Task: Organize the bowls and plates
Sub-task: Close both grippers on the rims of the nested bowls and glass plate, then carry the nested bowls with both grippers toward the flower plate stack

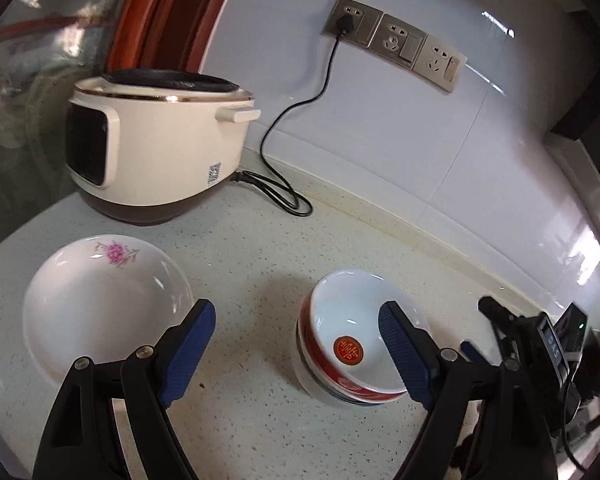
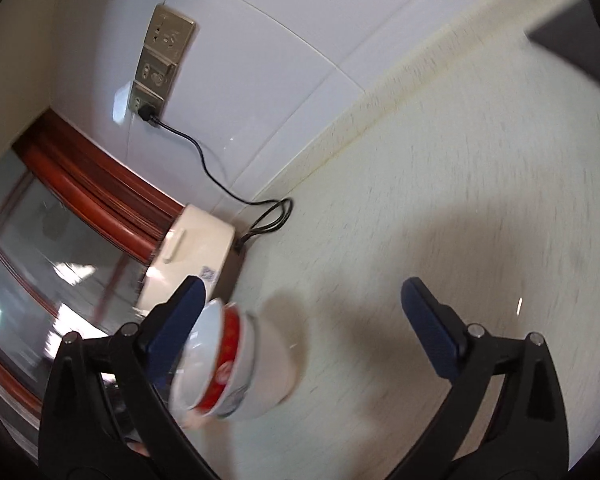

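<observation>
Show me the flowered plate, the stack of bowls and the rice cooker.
Flowered plate [image 1: 100,304]: left wrist view, white inner surface.
Stack of bowls [image 1: 340,320]: left wrist view, top bowl's inside.
Rice cooker [image 1: 172,148]: left wrist view, cream side wall.

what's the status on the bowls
Left claw open, empty. Right claw open, empty. Bowl stack nested on counter, plate apart at left. Nothing in the way.

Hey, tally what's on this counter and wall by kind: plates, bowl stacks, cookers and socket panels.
White round ceramic plate with a pink flower: 1
Stack of nested white and red ceramic bowls: 1
Cream electric rice cooker: 1
Beige rectangular wall socket panels: 3
Total: 6
</observation>
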{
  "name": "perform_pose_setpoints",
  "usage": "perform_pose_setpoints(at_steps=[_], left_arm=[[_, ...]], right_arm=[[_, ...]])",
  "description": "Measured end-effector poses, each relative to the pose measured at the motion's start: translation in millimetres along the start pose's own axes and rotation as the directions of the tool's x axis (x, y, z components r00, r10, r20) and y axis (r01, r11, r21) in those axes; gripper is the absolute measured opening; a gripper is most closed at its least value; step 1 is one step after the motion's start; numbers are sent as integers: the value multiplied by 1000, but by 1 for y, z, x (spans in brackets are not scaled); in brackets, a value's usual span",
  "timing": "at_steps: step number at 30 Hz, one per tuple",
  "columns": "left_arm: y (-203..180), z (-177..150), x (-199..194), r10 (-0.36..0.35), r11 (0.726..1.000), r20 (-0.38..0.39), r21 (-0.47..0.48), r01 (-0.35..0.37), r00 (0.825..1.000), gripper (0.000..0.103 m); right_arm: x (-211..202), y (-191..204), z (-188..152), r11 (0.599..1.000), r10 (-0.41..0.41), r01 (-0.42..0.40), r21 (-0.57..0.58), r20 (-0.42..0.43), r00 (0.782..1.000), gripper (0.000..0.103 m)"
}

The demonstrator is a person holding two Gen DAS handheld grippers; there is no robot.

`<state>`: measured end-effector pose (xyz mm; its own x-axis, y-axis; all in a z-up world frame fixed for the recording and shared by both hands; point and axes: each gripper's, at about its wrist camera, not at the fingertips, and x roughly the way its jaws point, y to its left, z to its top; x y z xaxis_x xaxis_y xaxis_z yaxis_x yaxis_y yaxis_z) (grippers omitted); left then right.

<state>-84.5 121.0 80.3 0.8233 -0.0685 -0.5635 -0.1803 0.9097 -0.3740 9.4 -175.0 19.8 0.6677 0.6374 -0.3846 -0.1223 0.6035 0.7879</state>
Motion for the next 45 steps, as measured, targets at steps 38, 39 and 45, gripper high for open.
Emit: perform_pose_setpoints(at_steps=[38, 39, 45], left_arm=[[4, 16, 128, -185, 983, -383, -87, 164, 905, 62], [3, 15, 128, -193, 981, -384, -89, 172, 903, 56], [4, 10, 116, -204, 979, -364, -98, 180, 909, 47]], right_arm=[[56, 39, -79, 975, -189, 203, 87, -148, 971, 72], [56, 35, -80, 982, -133, 153, 112, -167, 977, 65], [46, 23, -83, 979, -94, 121, 163, -162, 982, 59]])
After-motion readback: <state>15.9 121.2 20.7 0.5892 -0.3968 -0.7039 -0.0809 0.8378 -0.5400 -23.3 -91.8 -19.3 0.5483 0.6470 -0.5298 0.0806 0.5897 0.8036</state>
